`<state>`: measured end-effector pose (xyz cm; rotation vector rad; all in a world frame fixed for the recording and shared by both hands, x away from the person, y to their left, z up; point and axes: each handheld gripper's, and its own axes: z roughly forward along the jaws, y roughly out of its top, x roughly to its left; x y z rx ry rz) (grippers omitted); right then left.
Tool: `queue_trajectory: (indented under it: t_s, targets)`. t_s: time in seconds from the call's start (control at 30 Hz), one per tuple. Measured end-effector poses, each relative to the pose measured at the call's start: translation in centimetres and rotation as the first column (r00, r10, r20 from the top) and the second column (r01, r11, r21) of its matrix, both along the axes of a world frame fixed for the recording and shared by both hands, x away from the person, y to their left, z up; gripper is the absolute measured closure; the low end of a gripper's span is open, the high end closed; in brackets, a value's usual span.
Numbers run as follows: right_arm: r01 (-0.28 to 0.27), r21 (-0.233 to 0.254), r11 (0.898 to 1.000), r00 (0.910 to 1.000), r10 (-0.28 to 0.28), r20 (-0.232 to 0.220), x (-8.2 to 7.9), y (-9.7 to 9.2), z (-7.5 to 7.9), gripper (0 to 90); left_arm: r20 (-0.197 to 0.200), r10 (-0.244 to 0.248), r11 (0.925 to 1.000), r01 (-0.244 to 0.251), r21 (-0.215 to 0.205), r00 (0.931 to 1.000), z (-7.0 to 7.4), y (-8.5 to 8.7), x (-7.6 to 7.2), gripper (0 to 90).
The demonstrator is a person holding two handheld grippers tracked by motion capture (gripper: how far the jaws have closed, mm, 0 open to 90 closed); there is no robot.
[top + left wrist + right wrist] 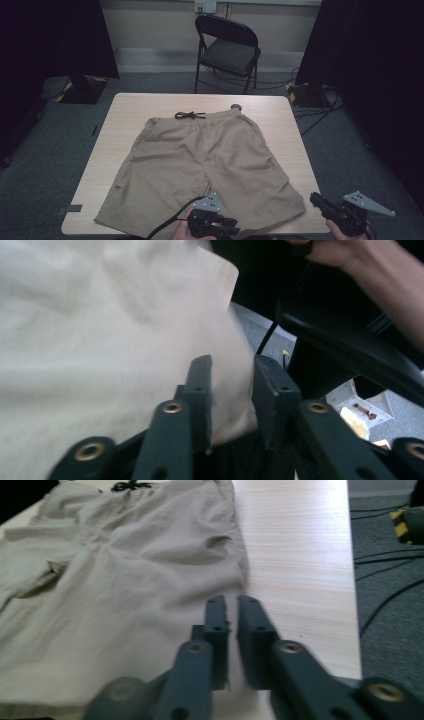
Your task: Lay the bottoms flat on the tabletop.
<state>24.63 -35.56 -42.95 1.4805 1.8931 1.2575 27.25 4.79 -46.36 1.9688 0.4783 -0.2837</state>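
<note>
Khaki cotton shorts with a black drawstring lie flat and creased across the pale wood-grain tabletop, hems at its near edge. No writing is legible. A black folding chair stands beyond the far edge. Left tool is spread around a hem fold; right tool, narrowly parted, holds nothing at the near right corner.

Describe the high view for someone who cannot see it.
Tan shorts lie flat on a wooden table, waistband away from the person. Left gripper and right gripper sit at the near edge; a folding chair stands behind.
</note>
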Motion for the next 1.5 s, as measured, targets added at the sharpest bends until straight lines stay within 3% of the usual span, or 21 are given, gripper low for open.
queue_trajectory:
  t_s: [0.1, 0.27, 0.33, 0.43, 0.53, 0.6, 0.63, 0.67, 0.7, 0.73, 0.77, 0.83, 0.9, 0.93, 1.03, 1.13, 1.23, 1.33, 1.5]
  targets:
    - [-0.023, 0.006, 1.000, 0.9995, 0.023, 0.023, 1.0, 0.8, 0.1, 74.4, 0.006, 0.045, 0.9989, -0.045, -0.012, 0.9989, 1.2, 1.7, 0.6, 62.9]
    - [-0.084, -0.014, 0.996, 0.9964, 0.084, 0.012, 4.3, 3.6, -0.1, 66.1, 0.023, 0.132, 0.9911, -0.132, 0.015, 0.9910, 2.2, 5.2, 2.4, 61.2]
    - [-0.108, -0.012, 0.994, 0.9941, 0.108, -0.003, 6.0, 4.8, -0.4, 64.0, 0.032, 0.171, 0.9846, -0.172, 0.029, 0.9847, 2.5, 6.9, 3.3, 61.2]
    - [-0.138, -0.029, 0.990, 0.9901, 0.138, -0.025, 8.7, 6.5, -1.2, 61.0, 0.055, 0.237, 0.9699, -0.240, 0.044, 0.9699, 2.9, 9.8, 4.8, 61.3]
    - [-0.157, -0.059, 0.986, 0.9865, 0.153, -0.057, 11.2, 8.2, -2.2, 57.5, 0.064, 0.317, 0.9448, -0.321, 0.066, 0.9462, 2.9, 12.9, 6.7, 62.4]
    - [-0.171, -0.072, 0.983, 0.9832, 0.165, -0.078, 12.6, 9.1, -2.8, 53.2, 0.060, 0.370, 0.9237, -0.374, 0.082, 0.9269, 2.5, 15.1, 8.0, 63.1]
    - [-0.177, -0.073, 0.982, 0.9817, 0.170, -0.084, 13.2, 9.5, -3.1, 51.5, 0.056, 0.383, 0.9173, -0.387, 0.095, 0.9222, 2.1, 16.1, 8.6, 63.0]
    - [-0.179, -0.075, 0.981, 0.9805, 0.172, -0.095, 13.7, 9.9, -3.3, 50.1, 0.058, 0.409, 0.9027, -0.413, 0.119, 0.9106, 1.8, 17.0, 9.2, 62.7]
    - [-0.181, -0.074, 0.981, 0.9797, 0.173, -0.100, 14.3, 10.2, -3.6, 48.5, 0.082, 0.434, 0.8830, -0.442, 0.158, 0.8970, 1.3, 17.7, 9.7, 62.5]
    - [-0.179, -0.076, 0.981, 0.9796, 0.171, -0.106, 14.7, 10.4, -3.9, 48.0, 0.089, 0.445, 0.8706, -0.454, 0.190, 0.8910, 0.9, 18.4, 10.2, 61.9]
    - [-0.175, -0.079, 0.981, 0.9792, 0.165, -0.118, 15.0, 10.5, -4.2, 47.2, 0.083, 0.455, 0.8642, -0.462, 0.200, 0.8868, 0.4, 19.2, 10.5, 61.8]
    - [-0.176, -0.087, 0.981, 0.9773, 0.163, -0.135, 15.4, 10.6, -4.7, 46.3, 0.094, 0.492, 0.8357, -0.500, 0.227, 0.8653, -0.2, 20.5, 11.0, 61.1]
    - [-0.172, -0.105, 0.979, 0.9758, 0.155, -0.154, 15.7, 10.7, -5.2, 44.9, 0.100, 0.519, 0.8183, -0.527, 0.229, 0.8489, -0.6, 21.8, 11.2, 60.4]
    - [-0.171, -0.107, 0.979, 0.9751, 0.153, -0.160, 15.7, 10.7, -5.3, 44.4, 0.112, 0.532, 0.8061, -0.543, 0.236, 0.8392, -0.8, 22.3, 11.2, 60.3]
    - [-0.170, -0.129, 0.977, 0.9741, 0.147, -0.172, 15.9, 10.8, -5.6, 42.8, 0.112, 0.544, 0.7926, -0.553, 0.256, 0.8315, -1.8, 23.3, 10.8, 60.0]
    - [-0.170, -0.136, 0.976, 0.9730, 0.145, -0.180, 15.8, 10.9, -5.8, 40.9, 0.099, 0.543, 0.7913, -0.547, 0.273, 0.8341, -3.0, 23.9, 9.9, 60.1]
    - [-0.164, -0.144, 0.976, 0.9730, 0.135, -0.187, 15.8, 10.9, -6.0, 40.1, 0.095, 0.563, 0.7936, -0.569, 0.217, 0.8213, -3.5, 24.2, 8.8, 59.9]
    - [-0.158, -0.150, 0.976, 0.9731, 0.128, -0.192, 15.8, 10.9, -6.1, 39.3, 0.151, 0.537, 0.7927, -0.557, 0.247, 0.8302, -3.4, 23.7, 7.8, 59.8]
    - [-0.151, -0.140, 0.979, 0.9781, 0.128, -0.165, 15.2, 10.5, -6.4, 38.8, 0.137, 0.530, 0.8041, -0.547, 0.233, 0.8371, -3.5, 24.0, 6.1, 59.8]
